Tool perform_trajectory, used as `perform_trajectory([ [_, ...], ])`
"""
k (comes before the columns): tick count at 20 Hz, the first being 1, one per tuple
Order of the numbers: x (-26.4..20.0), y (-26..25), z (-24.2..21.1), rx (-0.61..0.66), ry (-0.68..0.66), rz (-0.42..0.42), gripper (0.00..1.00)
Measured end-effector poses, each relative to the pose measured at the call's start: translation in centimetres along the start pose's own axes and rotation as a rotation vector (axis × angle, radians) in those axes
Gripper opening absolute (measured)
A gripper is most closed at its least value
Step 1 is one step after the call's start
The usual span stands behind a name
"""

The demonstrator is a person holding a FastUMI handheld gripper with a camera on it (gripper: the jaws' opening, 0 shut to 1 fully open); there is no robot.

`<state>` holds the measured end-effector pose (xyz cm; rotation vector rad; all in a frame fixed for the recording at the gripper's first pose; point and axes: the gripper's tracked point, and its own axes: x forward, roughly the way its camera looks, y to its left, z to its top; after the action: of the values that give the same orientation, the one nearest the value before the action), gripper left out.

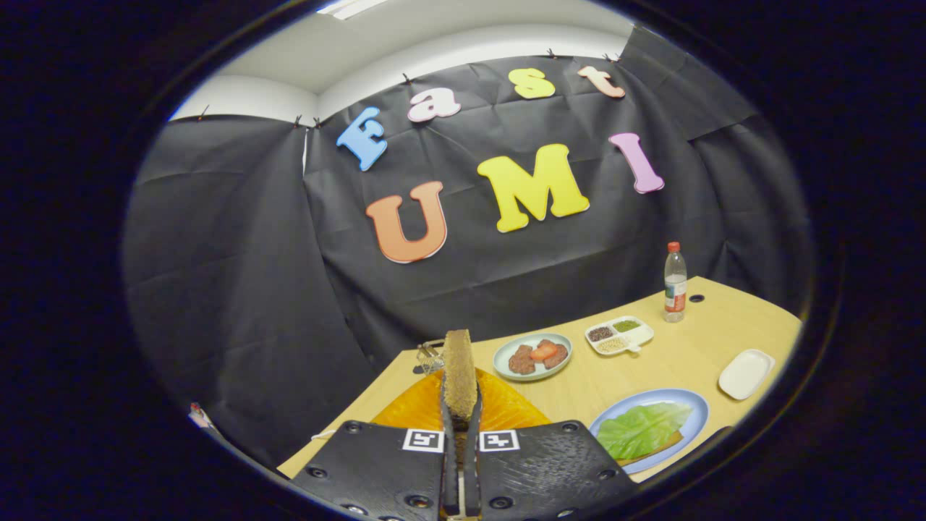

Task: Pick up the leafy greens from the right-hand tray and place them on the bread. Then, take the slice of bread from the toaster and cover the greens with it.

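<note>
Brown, rough bread slice (459, 373) stands on its thin edge between the two fingers (450, 434). Gripper (461, 427) is squeezed narrow, both fingers pressing the bread's flat sides, so it's gripping the slice. Bread sticks up straight past the fingertips. Its crust looks crumbly & grainy. Gripper is held up above the table (673, 362), level, pointing at the booth wall.

Under the bread, just ahead of the fingers, is an orange shiny thing (506, 409) with ridges; can't tell what it is. A small wire rack (430, 356) sits beyond it, near the table's back edge.

Table is pale wood, smooth. To the right of the fingers, close by, a blue round plate (691, 427) holds a flat bread piece (651, 449) with a wrinkly green leaf (640, 428) lying on top of it. Further back, a grey-green plate (506, 362) has dark brown meat bits (522, 359) & a red tomato slice (544, 351). Beside it, a white tray (644, 334) w/ small sections of seeds or spices. A clear plastic bottle (675, 284) w/ a red cap stands upright behind that tray. A white empty dish (746, 373) w/ round corners sits near the far right of the table.
</note>
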<state>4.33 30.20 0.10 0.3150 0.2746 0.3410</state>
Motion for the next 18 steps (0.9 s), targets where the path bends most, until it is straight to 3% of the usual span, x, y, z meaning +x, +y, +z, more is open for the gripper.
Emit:
perform_trajectory([
  [6,-2.3,-4.2,2.2,-0.032,-0.074,-0.030,0.03],
  [9,-3.2,-9.0,1.9,-0.073,-0.105,-0.102,0.03],
  [14,-2.4,-16.6,-0.6,-0.055,-0.064,-0.193,0.03],
  [18,-1.1,-19.8,-4.2,0.000,0.001,-0.199,0.03],
])
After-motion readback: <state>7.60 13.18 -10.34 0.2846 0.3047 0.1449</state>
